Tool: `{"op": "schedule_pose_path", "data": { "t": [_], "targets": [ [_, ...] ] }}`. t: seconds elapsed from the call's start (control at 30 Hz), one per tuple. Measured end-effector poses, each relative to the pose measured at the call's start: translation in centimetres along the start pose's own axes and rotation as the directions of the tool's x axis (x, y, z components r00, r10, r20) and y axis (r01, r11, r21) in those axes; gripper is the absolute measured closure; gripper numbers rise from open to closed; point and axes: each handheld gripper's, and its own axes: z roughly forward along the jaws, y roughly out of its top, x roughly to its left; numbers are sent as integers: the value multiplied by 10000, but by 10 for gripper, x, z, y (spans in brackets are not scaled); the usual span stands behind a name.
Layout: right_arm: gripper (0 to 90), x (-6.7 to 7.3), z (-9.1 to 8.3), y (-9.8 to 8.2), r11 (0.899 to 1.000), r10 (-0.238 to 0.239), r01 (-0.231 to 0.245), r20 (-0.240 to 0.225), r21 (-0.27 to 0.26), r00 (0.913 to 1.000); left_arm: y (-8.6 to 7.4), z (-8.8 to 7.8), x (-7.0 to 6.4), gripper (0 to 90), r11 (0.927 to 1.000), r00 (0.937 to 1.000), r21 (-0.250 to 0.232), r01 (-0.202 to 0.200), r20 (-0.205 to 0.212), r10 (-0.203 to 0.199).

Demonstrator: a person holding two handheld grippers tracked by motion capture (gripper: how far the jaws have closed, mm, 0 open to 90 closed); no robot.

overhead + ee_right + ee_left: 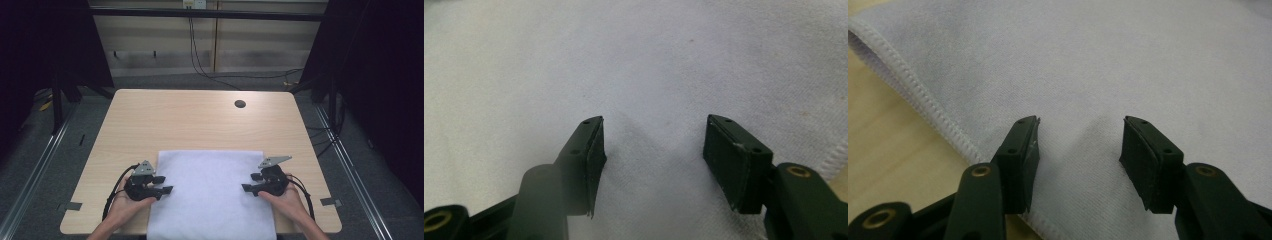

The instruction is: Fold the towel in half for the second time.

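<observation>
From the high view I see the white cloth (212, 192) spread flat on the near half of the wooden table (200, 120), its front edge hanging over the table's near side. My left gripper (162, 186) sits at the cloth's left edge, its jaws pointing inward over the fabric; my right gripper (252, 182) mirrors it at the right edge.

In the left gripper view the jaws stand wide apart above the cloth (1108, 65), just inside its stitched hem (913, 85), with bare table (883, 145) beyond that hem. Nothing is pinched between the pads; only flat fabric shows in the gap. I cannot tell for sure whether the fingertips (1023, 145) rest on the cloth or hang just over it.

In the right gripper view the jaws are likewise spread wide over the cloth (639, 60), with no fold caught between them. The hem (836, 155) shows at the right edge.
</observation>
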Motion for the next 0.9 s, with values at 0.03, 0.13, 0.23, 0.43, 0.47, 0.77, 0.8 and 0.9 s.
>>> {"op": "schedule_pose_path", "data": {
  "t": [0.03, 0.13, 0.23, 0.43, 0.47, 0.77, 0.8, 0.9],
  "targets": [
    [417, 1, -1, -2, 10000, -80, 79, -139, -59, 9999, -3, -2, -3, 490, 10000, 10000, 20, -73, 65, 73],
    [418, 5, -5, -6, 10000, -41, 44, -357, 66, 9994, -9, -9, -11, 490, 9997, 9994, 147, -203, 299, 199],
    [419, 9, -9, -9, 9997, -60, 74, -598, 246, 9982, -13, -14, -15, 495, 9994, 9989, 270, -209, 420, 198],
    [416, 2, -17, -3, 9999, -1, -6, -493, -142, 9988, 6, -20, -1, 497, 9996, 9993, -274, -56, 378, 66],
    [419, -3, -20, 0, 9995, 44, -56, -392, -314, 9992, 12, -21, 6, 488, 9991, 9993, -413, 94, 364, -79],
    [470, -53, -32, 25, 9882, 722, -630, 618, -1396, 9955, 41, -8, 58, 465, 9926, 9948, -861, 857, -473, -900],
    [486, -59, -28, 28, 9894, 631, -534, 689, -1347, 9956, 42, -6, 61, 467, 9942, 9942, -749, 771, -691, -823],
    [480, -71, -16, 33, 9893, 818, -743, 553, -1255, 9951, 42, 0, 75, 468, 9849, 9887, -1097, 1337, -528, -1401]
  ]
}}
